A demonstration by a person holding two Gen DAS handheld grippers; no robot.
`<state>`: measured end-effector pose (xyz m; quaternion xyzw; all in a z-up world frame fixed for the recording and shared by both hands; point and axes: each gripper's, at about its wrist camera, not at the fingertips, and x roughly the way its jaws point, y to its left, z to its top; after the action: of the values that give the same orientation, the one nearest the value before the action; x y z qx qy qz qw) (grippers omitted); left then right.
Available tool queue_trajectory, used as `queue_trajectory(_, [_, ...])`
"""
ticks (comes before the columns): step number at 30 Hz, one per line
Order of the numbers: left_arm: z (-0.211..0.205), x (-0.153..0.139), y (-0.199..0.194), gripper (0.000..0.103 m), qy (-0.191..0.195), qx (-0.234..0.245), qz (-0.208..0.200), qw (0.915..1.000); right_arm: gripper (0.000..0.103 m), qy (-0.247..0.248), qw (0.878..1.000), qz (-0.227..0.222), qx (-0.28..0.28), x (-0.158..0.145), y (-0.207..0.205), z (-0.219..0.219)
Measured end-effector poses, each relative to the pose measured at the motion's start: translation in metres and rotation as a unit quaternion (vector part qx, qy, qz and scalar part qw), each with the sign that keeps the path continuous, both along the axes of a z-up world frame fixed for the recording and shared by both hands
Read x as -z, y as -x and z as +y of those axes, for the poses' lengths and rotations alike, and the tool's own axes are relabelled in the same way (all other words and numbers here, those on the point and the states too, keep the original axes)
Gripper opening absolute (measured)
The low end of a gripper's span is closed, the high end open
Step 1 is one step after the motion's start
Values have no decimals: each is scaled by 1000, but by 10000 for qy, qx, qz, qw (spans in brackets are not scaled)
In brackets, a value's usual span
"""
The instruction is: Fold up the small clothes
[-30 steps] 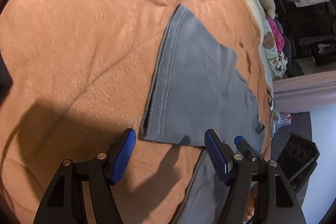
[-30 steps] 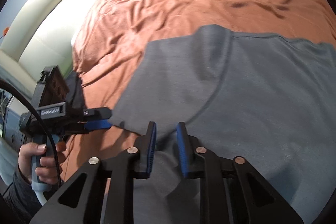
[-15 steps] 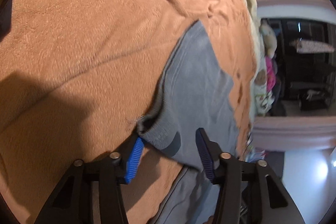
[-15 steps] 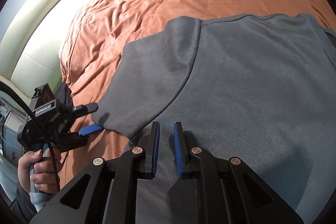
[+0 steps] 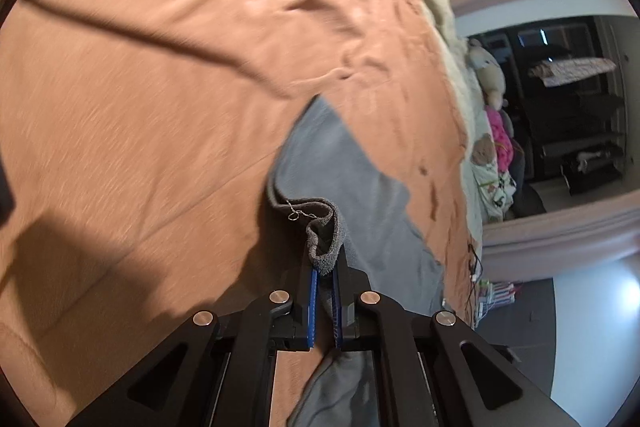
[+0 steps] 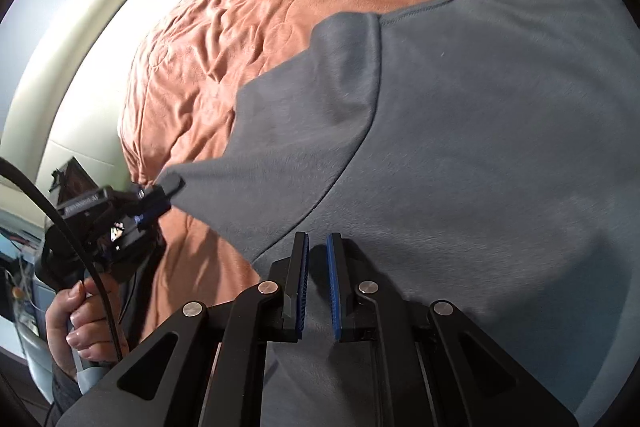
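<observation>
Grey shirt [image 6: 460, 155] on orange blanket [image 5: 140, 107] — left gripper [image 5: 324, 269] just closed, clamping sleeve hem [image 5: 326, 231]; right gripper [image 6: 317, 243] pinching shirt fabric.

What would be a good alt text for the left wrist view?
The left gripper is shut on the bunched cuff of a grey shirt sleeve, lifting it off an orange blanket. Stuffed toys sit beyond the bed's far edge.
</observation>
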<state>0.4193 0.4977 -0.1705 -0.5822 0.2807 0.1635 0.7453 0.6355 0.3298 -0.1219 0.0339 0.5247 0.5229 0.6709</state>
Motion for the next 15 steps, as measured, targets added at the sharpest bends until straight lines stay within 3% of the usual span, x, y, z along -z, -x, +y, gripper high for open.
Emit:
queue_trajectory(7, [-9,-28,-23,5,-194,545,-427,9974,4,-32,9993,358,93,16,-6,11])
queue_trajectory(15, [-30,-34,-41,5,199,983,-826,9915,4,-134,9975,636,264,31,-11,19])
